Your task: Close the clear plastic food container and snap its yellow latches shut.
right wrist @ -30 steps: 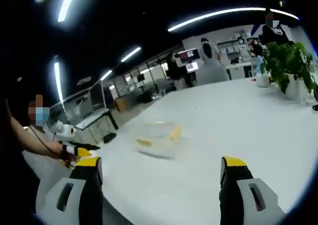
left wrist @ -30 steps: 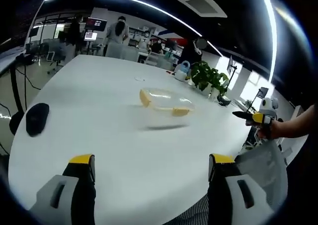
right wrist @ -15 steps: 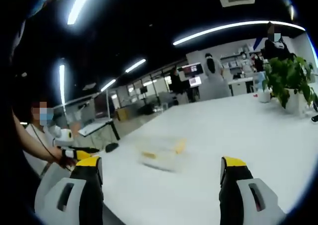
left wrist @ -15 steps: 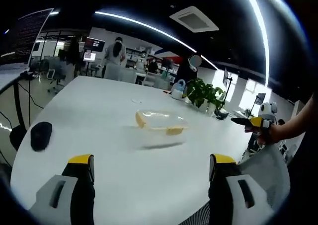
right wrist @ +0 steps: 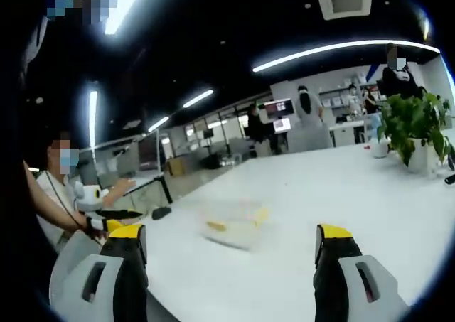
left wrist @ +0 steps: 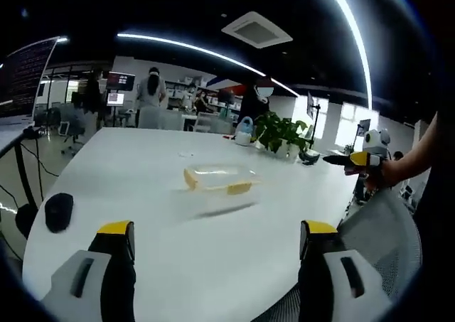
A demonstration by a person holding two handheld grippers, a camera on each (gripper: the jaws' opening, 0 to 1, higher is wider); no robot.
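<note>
A clear plastic food container [left wrist: 217, 180] with yellow latches rests in the middle of a big white table [left wrist: 142, 215]; in the right gripper view the container [right wrist: 234, 222] looks blurred. My left gripper [left wrist: 213, 240] stands open near the table's front edge, well short of the container, nothing between its yellow-tipped fingers [left wrist: 117, 229]. My right gripper [right wrist: 231, 240] is open too and holds nothing. In the left gripper view the right gripper [left wrist: 352, 159] comes in from the right, held in a hand. The left gripper [right wrist: 114, 215] appears at the left of the right gripper view.
A black mouse-like object [left wrist: 58, 212] lies at the table's left edge. Potted plants [left wrist: 281, 131] and a pale blue kettle [left wrist: 244, 130] stand at the far side. A grey mesh chair [left wrist: 384, 229] sits at the right. People stand by desks in the background.
Both cameras have tilted upward, so the table and container sit lower and flatter in view. The container has not moved, and both grippers stay open.
</note>
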